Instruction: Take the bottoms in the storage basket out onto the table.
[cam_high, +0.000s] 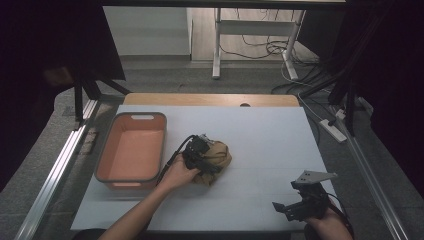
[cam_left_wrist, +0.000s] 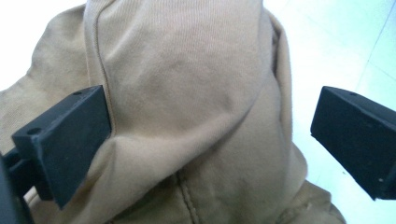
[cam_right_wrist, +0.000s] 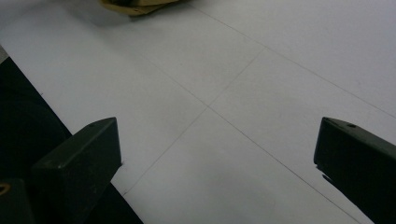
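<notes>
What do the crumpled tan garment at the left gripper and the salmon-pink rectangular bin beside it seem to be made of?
The crumpled tan garment looks like soft knitted cotton or fleece, matte: the left gripper view shows fine ribbed texture, a stitched seam and loose folds. The salmon-pink rectangular bin looks like moulded plastic with a smooth, slightly dull finish: it has rounded corners, a grey rim and a cut-out handle slot. The exact plastic cannot be told.

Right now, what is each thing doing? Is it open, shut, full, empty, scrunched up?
Tan cloth: scrunched in a heap on the white table, outside the bin.
Orange bin: upright, empty, left of the cloth.
Left gripper: open, jaws wide around a fold of the cloth; one jaw touches it, the other stands clear.
Right gripper: open, nothing between its jaws, low over bare table at the near right.
White table: flat, holding the bin and cloth.
</notes>
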